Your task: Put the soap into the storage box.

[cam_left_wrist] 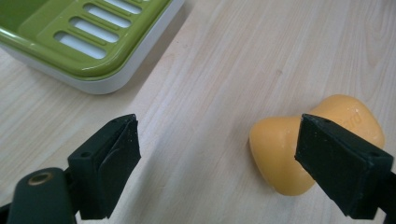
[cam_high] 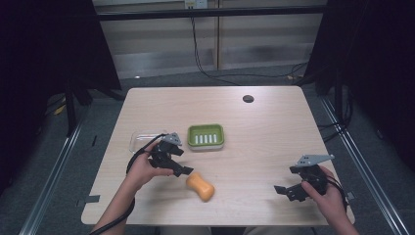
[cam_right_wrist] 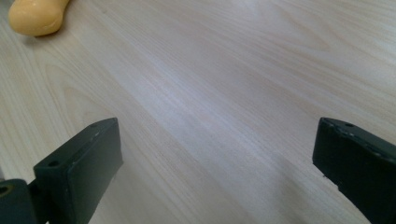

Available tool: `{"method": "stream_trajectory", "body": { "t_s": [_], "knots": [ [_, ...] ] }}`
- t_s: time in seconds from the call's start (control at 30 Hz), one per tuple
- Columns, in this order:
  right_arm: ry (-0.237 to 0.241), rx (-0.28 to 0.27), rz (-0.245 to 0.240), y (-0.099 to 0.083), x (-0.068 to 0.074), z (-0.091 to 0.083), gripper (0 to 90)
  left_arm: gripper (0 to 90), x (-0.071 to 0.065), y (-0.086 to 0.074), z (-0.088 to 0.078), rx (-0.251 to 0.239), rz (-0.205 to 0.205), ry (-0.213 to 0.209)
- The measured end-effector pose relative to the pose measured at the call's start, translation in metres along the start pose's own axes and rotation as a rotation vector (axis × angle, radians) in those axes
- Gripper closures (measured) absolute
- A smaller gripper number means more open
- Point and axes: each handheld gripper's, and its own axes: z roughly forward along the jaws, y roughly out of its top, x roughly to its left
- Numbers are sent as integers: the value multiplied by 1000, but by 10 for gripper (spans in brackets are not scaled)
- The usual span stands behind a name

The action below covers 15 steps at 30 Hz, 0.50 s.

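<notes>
Soap: orange waisted soap bar (cam_high: pixel 200 186), near the wooden table's (cam_high: pixel 264 127) front edge.
Left gripper (cam_left_wrist: pixel 217 158): jaws spread, seemingly not touching soap.
Right gripper (cam_right_wrist: pixel 217 158): jaws spread, empty.
Dish: green slotted soap dish (cam_high: pixel 206 135), mid-table.

Left tool (cam_high: pixel 182 165): jaws apart over bare counter (cam_high: pixel 264 132); orange soap (cam_high: pixel 200 186) just beside one jaw, not between them.
Behind it: green soap dish (cam_high: pixel 206 136) and clear lid (cam_high: pixel 142 141) block the near-left middle.
Right tool (cam_high: pixel 288 190): jaws wide, bare wood around.
Between the tools: only the soap.
Far half: open except a dark round cap (cam_high: pixel 248 99).
</notes>
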Motion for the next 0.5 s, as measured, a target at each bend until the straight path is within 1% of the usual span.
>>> {"method": "stream_trajectory", "body": {
  "t_s": [0.03, 0.07, 0.1, 0.13, 0.17, 0.2, 0.23, 0.27, 0.3, 0.33, 0.37, 0.43, 0.47, 0.5],
  "knots": [
    [0, -1, -2, 0, 0, 0, 13, 128, -1, 0, 2, -6, -6, 0],
    [1, 0, -1, 0, 0, 0, 13, 126, -1, 1, 3, 8, 3, -8],
    [3, 0, 0, 0, 0, 0, 13, 123, -2, 1, 4, 12, 5, -3],
    [1, 0, 3, 0, 0, -1, 13, 121, -3, 2, 5, 27, 11, -11],
    [0, -1, 2, 0, 0, -1, 13, 120, -4, 3, 5, 33, 16, -12],
    [1, -3, 0, 0, 0, -1, 13, 113, -5, 4, 6, 30, 22, -4],
    [0, 0, 0, 1, 0, -1, 13, 103, -6, 6, 6, 42, 39, -12],
    [1, 1, 0, 1, 0, 0, 13, 93, -9, 7, 7, 37, 41, -10],
    [2, -1, -4, 1, 0, 0, 13, 73, -10, 9, 7, 45, 51, -20],
    [4, -2, -4, 1, 0, 0, 13, 58, -12, 10, 7, 50, 54, -16],
    [4, -2, -2, 1, 0, 1, 13, 52, -14, 12, 7, 68, 56, -20],
    [6, 0, -6, 1, 0, 1, 13, 54, -20, 14, 10, 84, 81, -32],
    [8, 2, -1, 0, 1, 1, 13, 55, -22, 15, 11, 104, 98, -46],
    [8, 3, -5, 0, 1, 1, 13, 55, -25, 16, 13, 128, 118, -48]
  ]
}}
